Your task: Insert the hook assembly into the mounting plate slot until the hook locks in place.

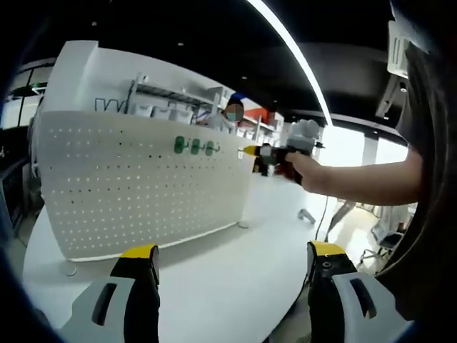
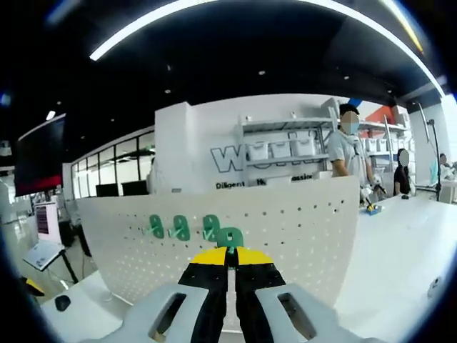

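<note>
The white table [image 1: 214,286] has much free surface in front of the upright white pegboard plate [image 1: 136,186], whose right edge ends near the table middle. Three green hooks [image 1: 193,147] already sit in a row near the plate's upper edge. The right gripper [image 2: 229,259], held up by a hand [image 1: 307,171] beside that edge, has its jaws closed together on a fourth green hook [image 2: 230,238], just before the plate. The left gripper [image 1: 228,261] hangs over the table, jaws wide apart and holding nothing. A person [image 2: 350,153] stands behind the plate, by shelves [image 2: 285,146] with bins.
</note>
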Demonstrator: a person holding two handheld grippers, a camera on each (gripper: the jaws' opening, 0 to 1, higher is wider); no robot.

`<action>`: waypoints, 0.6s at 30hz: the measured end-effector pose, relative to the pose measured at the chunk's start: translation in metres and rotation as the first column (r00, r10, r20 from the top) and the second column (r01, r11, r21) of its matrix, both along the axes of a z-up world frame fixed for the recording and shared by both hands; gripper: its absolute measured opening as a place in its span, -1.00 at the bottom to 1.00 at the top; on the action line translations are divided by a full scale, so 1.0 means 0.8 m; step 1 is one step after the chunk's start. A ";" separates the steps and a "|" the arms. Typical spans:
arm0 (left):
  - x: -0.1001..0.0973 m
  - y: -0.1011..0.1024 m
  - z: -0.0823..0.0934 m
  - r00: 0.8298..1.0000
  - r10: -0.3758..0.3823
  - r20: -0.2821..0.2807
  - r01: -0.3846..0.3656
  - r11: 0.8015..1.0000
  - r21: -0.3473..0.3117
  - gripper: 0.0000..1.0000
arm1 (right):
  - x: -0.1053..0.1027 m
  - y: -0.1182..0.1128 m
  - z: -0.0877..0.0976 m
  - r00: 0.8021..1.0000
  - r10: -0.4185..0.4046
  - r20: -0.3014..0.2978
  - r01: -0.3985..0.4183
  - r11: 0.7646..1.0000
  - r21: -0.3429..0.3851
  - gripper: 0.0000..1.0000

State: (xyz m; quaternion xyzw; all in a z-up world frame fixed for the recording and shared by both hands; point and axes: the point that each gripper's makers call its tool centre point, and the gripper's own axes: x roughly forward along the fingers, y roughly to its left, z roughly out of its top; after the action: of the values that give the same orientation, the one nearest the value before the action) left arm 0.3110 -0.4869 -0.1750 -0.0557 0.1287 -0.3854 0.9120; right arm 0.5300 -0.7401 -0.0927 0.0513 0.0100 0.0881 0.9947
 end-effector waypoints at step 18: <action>0.013 0.007 -0.006 1.000 0.027 -0.007 -0.027 0.999 0.030 0.68 | 0.047 -0.008 0.012 0.997 -0.029 0.068 0.025 0.998 0.062 -1.00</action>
State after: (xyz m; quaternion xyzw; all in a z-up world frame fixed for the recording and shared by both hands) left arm 0.3215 -0.4812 -0.1794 -0.0451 0.1372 -0.3709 0.9174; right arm 0.5679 -0.7465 -0.0832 0.0786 -0.0278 0.0768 0.9936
